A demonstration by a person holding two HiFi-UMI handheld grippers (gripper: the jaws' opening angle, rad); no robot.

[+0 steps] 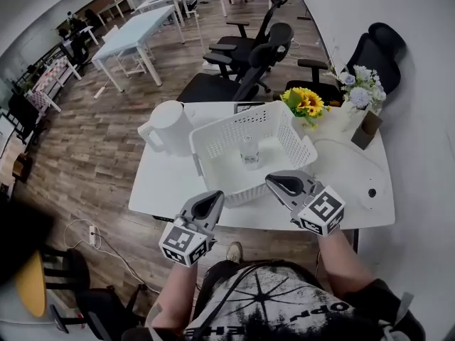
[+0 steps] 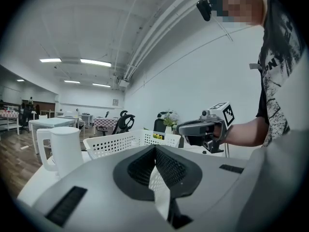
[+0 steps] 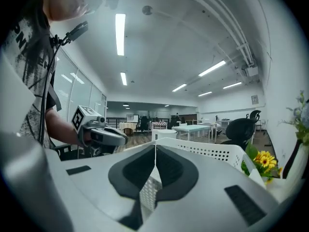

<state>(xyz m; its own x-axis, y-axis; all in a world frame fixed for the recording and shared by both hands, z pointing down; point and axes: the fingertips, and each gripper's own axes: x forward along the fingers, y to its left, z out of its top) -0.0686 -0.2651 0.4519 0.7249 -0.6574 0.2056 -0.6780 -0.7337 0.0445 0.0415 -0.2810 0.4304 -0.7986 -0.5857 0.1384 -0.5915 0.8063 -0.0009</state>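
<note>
A white perforated basket (image 1: pixel 227 123) stands in the middle of a white table (image 1: pixel 163 183), with a clear glass (image 1: pixel 249 150) upright inside it. My left gripper (image 1: pixel 211 199) hovers at the table's near edge, just left of the basket's front corner, jaws closed together with nothing between them. My right gripper (image 1: pixel 279 182) sits at the basket's near right corner, also shut and empty. In the left gripper view the left gripper (image 2: pixel 155 149) points at the basket (image 2: pixel 120 141), with the right gripper (image 2: pixel 203 129) beyond. In the right gripper view the right gripper (image 3: pixel 155 146) faces the basket (image 3: pixel 212 151).
A white jug (image 1: pixel 170 126) stands left of the basket. Sunflowers (image 1: pixel 307 103) and a vase of pale flowers (image 1: pixel 361 87) are at the back right, near the wall. Black office chairs (image 1: pixel 249 55) crowd the table's far side. A cable and power strip (image 1: pixel 91 234) lie on the floor.
</note>
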